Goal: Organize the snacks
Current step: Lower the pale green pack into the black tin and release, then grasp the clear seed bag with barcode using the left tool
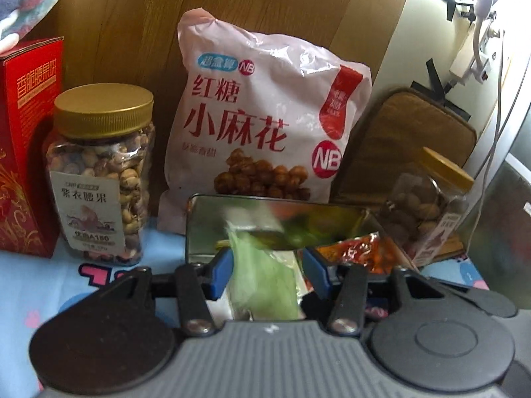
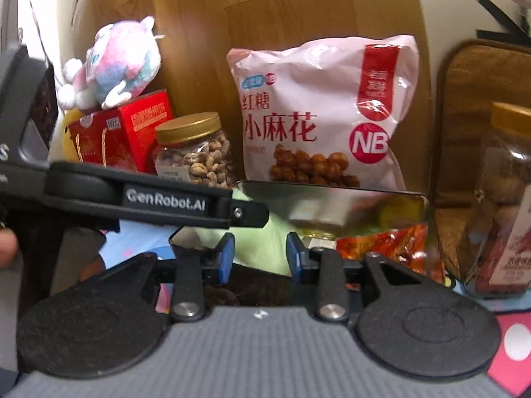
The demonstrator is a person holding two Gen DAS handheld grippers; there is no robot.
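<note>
The green packet (image 1: 262, 275) was motion-blurred; the tin (image 1: 205, 219) hid the pink bag's (image 1: 262, 112) base, and the right-hand jar (image 2: 507, 199) ran off-frame.

We see snack bag (image 1: 262, 112) leaning on board behind tin (image 1: 265, 222); nut jar (image 1: 103, 175) left of bag, box (image 1: 30, 146) left of jar; second jar (image 1: 428, 209) right of tin; packets (image 1: 358, 252) in tin.
</note>
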